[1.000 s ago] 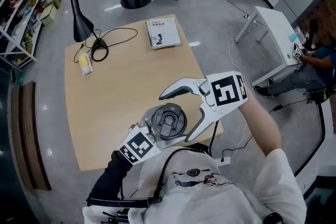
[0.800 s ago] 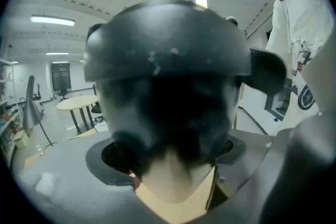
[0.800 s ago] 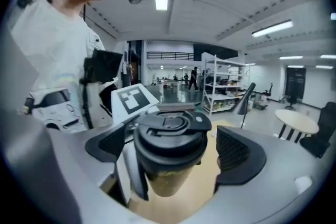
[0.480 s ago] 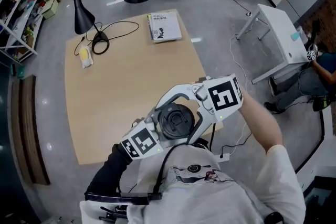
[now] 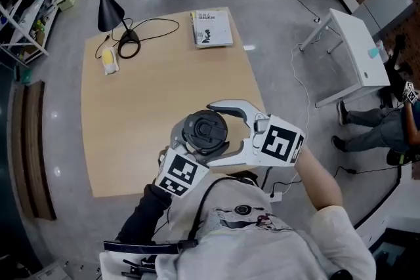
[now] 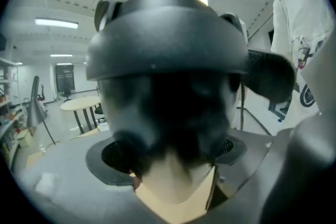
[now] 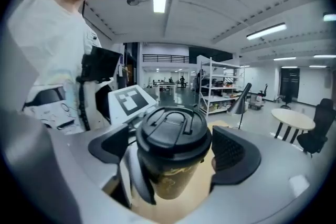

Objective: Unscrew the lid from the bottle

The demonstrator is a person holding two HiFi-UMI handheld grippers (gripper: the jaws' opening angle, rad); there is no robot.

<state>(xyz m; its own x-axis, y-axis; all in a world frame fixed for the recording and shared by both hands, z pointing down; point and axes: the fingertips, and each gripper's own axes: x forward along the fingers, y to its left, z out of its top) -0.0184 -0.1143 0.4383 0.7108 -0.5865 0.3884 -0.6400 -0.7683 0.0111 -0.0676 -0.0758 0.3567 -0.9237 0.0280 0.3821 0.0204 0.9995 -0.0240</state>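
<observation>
Black bottle (image 5: 206,133) in left tool (image 5: 199,150) grip

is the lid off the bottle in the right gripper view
No, the black lid sits squarely on top of the bottle, covering its mouth.

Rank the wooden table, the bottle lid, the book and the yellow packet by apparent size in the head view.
1. wooden table
2. bottle lid and book: look alike; the lid is nearer the camera, so unranked
3. yellow packet
</observation>
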